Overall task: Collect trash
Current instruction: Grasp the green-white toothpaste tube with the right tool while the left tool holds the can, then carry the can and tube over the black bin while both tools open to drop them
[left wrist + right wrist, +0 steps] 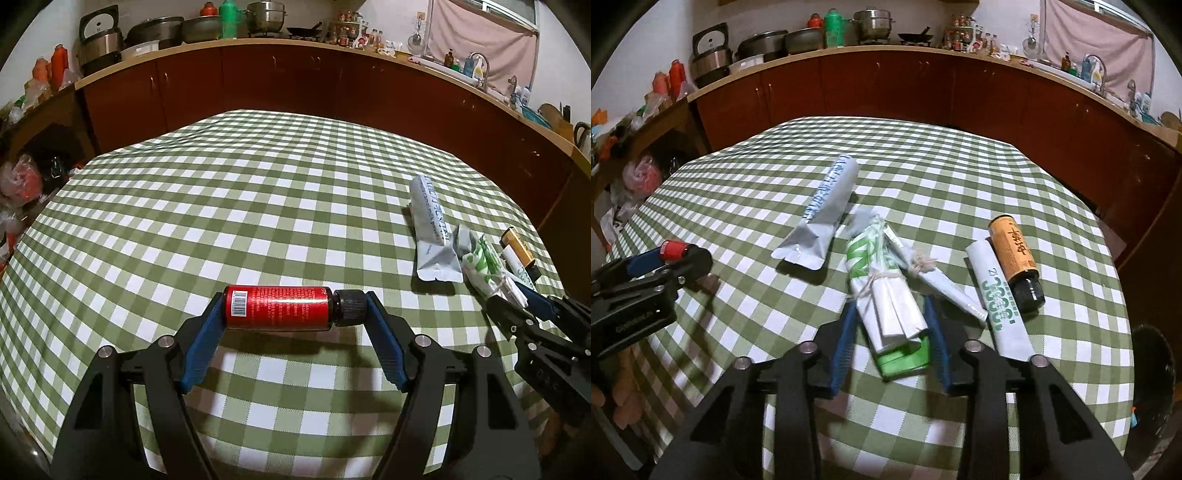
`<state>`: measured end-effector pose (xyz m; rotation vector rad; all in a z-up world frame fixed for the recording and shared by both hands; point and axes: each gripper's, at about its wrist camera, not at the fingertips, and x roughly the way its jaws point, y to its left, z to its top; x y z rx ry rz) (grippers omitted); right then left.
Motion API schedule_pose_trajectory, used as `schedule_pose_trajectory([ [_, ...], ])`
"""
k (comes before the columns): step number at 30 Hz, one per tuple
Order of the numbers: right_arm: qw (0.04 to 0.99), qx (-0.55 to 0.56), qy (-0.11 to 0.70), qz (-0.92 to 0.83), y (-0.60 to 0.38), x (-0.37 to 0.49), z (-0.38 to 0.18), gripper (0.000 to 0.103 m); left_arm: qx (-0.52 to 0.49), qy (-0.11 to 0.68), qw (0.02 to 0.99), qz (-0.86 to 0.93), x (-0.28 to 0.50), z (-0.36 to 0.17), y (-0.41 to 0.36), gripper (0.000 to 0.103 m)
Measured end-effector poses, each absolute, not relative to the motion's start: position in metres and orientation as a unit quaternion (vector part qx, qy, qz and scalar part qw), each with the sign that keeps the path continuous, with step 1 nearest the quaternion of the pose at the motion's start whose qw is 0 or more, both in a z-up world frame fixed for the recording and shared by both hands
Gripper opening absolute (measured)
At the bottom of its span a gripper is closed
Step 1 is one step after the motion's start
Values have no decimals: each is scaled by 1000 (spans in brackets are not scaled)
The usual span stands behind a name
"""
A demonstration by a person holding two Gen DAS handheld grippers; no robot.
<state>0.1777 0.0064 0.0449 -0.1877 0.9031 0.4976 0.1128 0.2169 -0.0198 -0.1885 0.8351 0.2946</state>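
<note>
Red bottle (277, 308) crosswise, cap rightward | left hand-held gripper (293, 314) clamps its ends | right hand-held gripper (892, 321) pinches wrapper bundle (886, 295)

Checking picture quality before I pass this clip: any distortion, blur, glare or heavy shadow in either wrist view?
Left wrist: strong fisheye bend, dark corners; red bottle sharp, a thin glare streak along it, soft shadow below on the checked tablecloth. Right wrist: same bend; tied wrapper bundle slightly blurred at its near green end.
</note>
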Motion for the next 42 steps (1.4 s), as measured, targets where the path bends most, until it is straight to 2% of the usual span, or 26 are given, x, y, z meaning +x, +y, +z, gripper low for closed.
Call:
schedule_pose_trajectory([
  [17,899,-48,388,197,-48,155,70,35,-78,390,912,104,113,-5,163,72],
  [42,930,9,361,63,-201,142,83,35,-14,355,934,-46,148,24,-17,72],
])
